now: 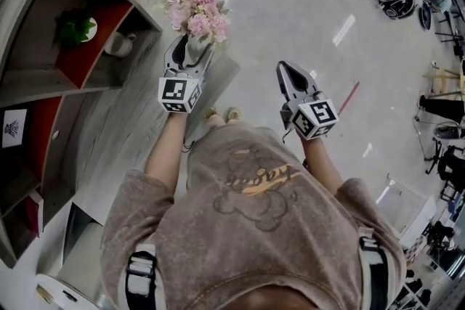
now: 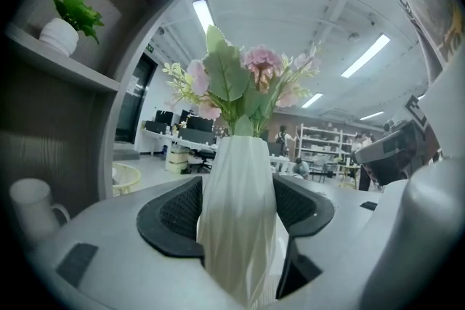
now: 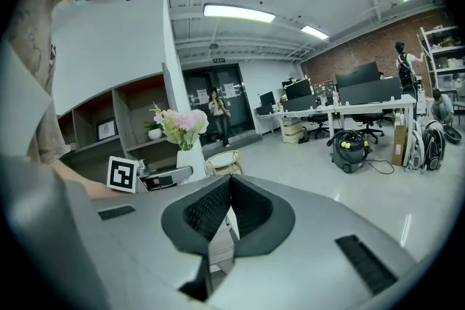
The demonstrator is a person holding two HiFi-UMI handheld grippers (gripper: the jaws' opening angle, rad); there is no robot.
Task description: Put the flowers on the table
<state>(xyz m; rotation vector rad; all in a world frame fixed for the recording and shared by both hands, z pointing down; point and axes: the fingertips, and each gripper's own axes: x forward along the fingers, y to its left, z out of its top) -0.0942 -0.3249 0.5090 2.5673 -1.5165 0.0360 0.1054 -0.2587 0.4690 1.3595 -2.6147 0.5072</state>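
Note:
A bunch of pink flowers [image 1: 197, 11] with green leaves stands in a white ribbed vase [image 2: 237, 229]. My left gripper [image 1: 190, 49] is shut on the vase, one pad pressed against each side, and holds it upright in the air beside the shelf unit. The blooms [image 2: 251, 80] rise above the jaws in the left gripper view. My right gripper [image 1: 285, 70] is shut with nothing in it, off to the right of the vase. The right gripper view shows its jaws [image 3: 229, 181] closed, with the flowers [image 3: 180, 123] and vase [image 3: 191, 160] to the left.
A grey shelf unit [image 1: 43, 76] at the left holds a small potted plant [image 1: 77, 28] and a white mug [image 1: 118, 44]. A grey slab [image 1: 227, 73] lies just below the left gripper. A wicker basket [image 3: 221, 163], desks and a vacuum [image 3: 351, 150] stand farther off.

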